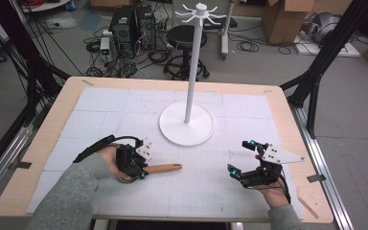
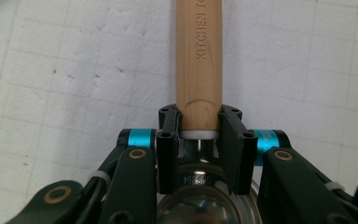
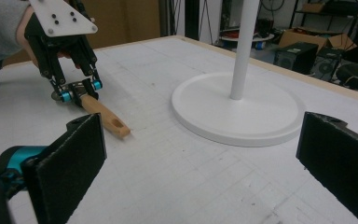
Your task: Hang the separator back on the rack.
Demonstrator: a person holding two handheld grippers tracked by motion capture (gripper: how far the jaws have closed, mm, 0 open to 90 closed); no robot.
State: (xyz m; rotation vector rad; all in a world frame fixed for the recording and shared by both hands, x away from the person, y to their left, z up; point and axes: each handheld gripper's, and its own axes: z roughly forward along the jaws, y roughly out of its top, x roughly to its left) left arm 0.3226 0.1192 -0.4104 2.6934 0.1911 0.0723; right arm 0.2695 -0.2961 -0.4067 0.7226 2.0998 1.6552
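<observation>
Utensil (image 2: 199,65): pale round wooden handle stamped "KITCHEN", slotted hole at its far end, metal head under the claw. Lies flat on tabletop (image 1: 124,103), near the stand (image 1: 187,123). Left claw (image 2: 199,123) clenched on handle base. Right claw (image 3: 205,163) released, nothing between.

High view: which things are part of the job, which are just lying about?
In the job: wooden-handled utensil, clamped in the left gripper; white hanging stand, likely its destination; right gripper, open.
Lying about: stool, cardboard boxes, computer towers.
</observation>
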